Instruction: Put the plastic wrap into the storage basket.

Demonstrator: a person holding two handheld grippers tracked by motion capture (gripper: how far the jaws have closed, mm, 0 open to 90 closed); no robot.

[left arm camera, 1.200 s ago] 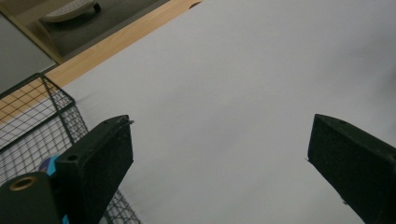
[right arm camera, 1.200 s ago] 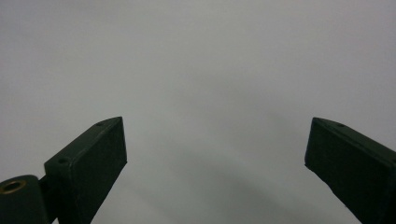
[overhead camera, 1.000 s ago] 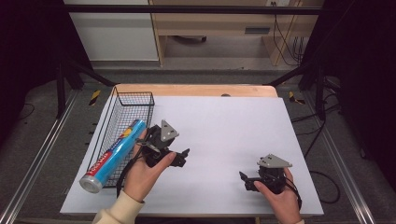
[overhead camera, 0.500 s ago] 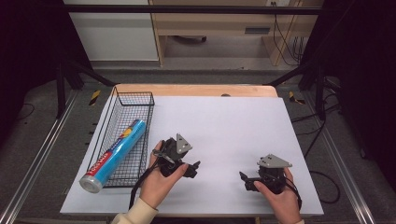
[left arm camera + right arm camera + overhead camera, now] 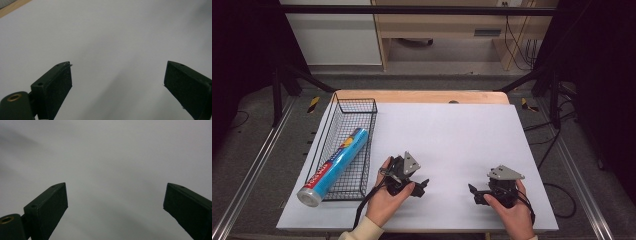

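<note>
A blue cylindrical roll (image 5: pixel 334 165) with a silver cap lies lengthwise in the black wire basket (image 5: pixel 368 107) at the table's left. My left gripper (image 5: pixel 421 186) rests on the white tabletop just right of the basket, held by a hand, pointing right. In the left gripper view its black jaws stand wide apart over bare white surface, the gripper (image 5: pixel 117 85) open and empty. My right gripper (image 5: pixel 473 192) sits near the front right of the table, pointing left. The right gripper view shows that gripper (image 5: pixel 116 207) open, nothing between its pads.
The white sheet (image 5: pixel 452 135) covers most of the wooden table (image 5: pixel 422 96). Metal rails run along both sides of the table. A cabinet and shelf stand beyond the far edge, with cables at the right.
My left gripper has moved away from the roll in the basket, rightward and toward the front, onto the open tabletop. The right gripper has stayed put.
</note>
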